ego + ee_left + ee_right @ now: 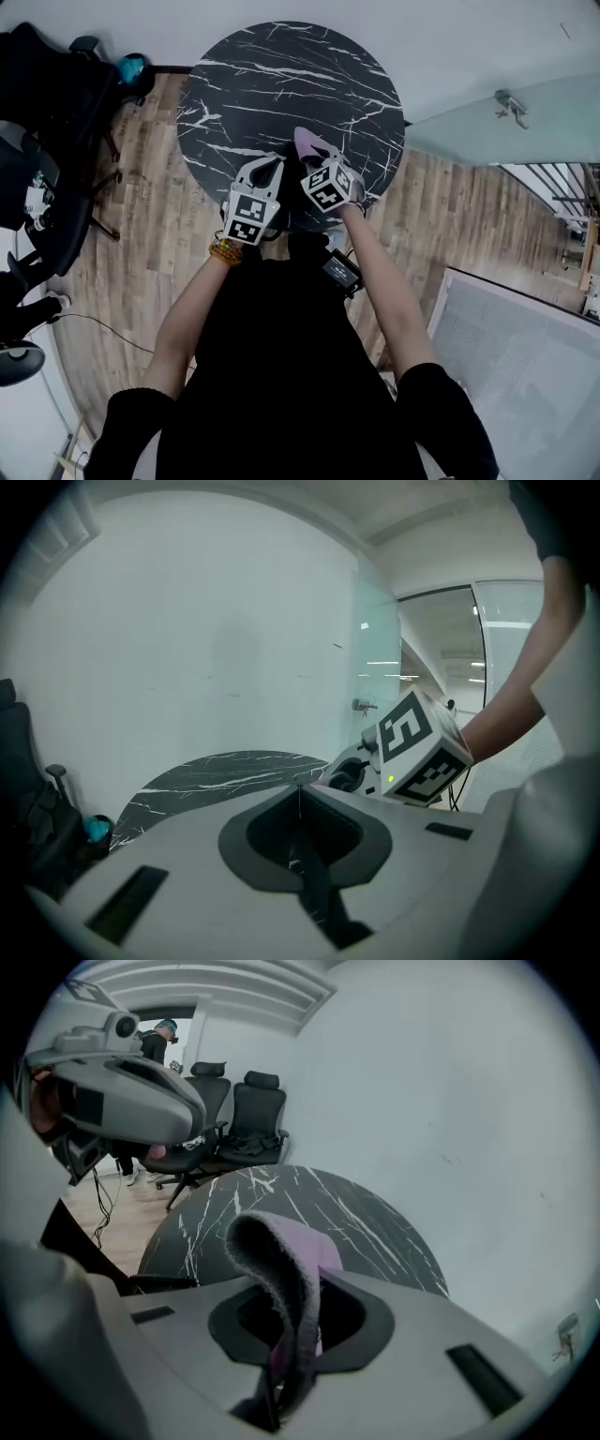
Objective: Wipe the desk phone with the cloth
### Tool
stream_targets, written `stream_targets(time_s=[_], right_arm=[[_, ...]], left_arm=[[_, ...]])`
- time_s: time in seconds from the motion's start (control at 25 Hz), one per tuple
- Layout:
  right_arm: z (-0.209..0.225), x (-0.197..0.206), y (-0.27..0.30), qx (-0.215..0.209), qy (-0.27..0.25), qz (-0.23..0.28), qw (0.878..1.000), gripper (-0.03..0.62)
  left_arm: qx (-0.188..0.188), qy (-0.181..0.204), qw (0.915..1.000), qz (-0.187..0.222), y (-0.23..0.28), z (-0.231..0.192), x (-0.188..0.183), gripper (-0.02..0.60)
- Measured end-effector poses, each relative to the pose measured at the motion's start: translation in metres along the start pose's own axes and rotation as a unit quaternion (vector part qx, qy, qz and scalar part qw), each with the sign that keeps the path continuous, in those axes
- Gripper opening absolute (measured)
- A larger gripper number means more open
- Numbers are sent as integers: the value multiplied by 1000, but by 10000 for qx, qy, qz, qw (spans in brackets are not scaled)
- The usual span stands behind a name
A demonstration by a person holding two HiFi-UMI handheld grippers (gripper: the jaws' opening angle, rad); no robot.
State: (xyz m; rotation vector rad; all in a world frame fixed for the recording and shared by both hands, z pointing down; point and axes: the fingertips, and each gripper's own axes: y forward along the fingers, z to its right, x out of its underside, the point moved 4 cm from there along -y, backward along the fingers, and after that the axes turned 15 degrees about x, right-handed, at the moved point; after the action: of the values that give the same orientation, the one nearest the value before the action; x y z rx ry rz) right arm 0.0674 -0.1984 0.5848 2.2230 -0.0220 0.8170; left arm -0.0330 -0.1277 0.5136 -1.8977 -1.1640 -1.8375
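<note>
Right tongs (305, 1283) pinch a folded lilac cloth (272, 1241); left tongs (300, 794) pressed together, nothing between them, both above the near edge of the round black marble surface (281, 84)

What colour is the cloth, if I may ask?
Light purple; the cloth shows best in the right gripper view.
</note>
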Motion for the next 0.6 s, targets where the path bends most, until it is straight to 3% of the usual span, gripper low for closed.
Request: stream_targets(time_s=[0.32, 0.6], right_arm=[[-30, 6, 19, -458, -330, -397, 9976, 58], [-38, 9, 29, -591, -204, -546, 9965, 59]], left_arm=[[39, -52, 10000, -11, -7, -3, 9, 14], [93, -67, 9999, -65, -10, -4, 14, 14]])
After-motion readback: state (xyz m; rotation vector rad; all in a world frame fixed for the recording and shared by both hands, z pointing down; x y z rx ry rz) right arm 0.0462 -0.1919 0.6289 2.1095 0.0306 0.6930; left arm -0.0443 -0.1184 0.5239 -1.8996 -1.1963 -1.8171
